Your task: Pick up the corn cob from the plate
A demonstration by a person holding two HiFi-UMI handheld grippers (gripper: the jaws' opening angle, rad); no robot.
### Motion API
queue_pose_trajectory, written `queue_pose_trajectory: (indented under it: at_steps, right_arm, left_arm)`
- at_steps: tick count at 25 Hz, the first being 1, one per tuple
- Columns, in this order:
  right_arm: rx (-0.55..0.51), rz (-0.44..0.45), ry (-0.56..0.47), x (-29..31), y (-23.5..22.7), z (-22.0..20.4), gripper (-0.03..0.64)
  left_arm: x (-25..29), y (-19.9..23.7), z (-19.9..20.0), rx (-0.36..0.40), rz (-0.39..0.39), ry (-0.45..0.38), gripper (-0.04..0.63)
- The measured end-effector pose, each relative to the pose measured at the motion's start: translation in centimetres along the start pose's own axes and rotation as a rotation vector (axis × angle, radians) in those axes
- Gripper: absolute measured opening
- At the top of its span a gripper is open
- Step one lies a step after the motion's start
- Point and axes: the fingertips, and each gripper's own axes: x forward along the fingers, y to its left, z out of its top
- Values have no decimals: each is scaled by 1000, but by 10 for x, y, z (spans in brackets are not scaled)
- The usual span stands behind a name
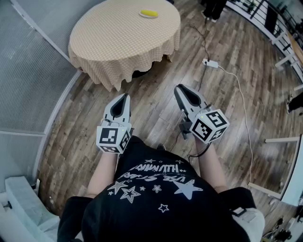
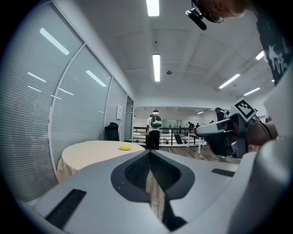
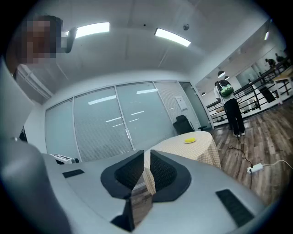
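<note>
A yellow corn cob (image 1: 149,13) lies on a small white plate (image 1: 141,14) at the far side of a round table (image 1: 118,38) with a checked cloth. The cob shows small in the left gripper view (image 2: 124,147) and in the right gripper view (image 3: 190,140). Both grippers hang over the wooden floor, well short of the table, held level in front of the person. My left gripper (image 1: 126,96) is shut with nothing in it. My right gripper (image 1: 178,88) is shut and empty too.
A frosted glass wall (image 1: 28,71) runs along the left. A white power strip (image 1: 210,63) and its cable (image 1: 241,101) lie on the floor right of the table. A person with a backpack (image 2: 155,130) stands far off by a railing. A black chair (image 3: 184,124) stands behind the table.
</note>
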Motion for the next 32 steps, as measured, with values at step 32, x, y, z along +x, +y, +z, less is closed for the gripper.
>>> queue_pose_trajectory:
  at_steps: [32]
  right_arm:
    - [-18,-28,23,71,-70,-2,57]
  left_arm:
    - [84,30,-6,-41,0,28,6]
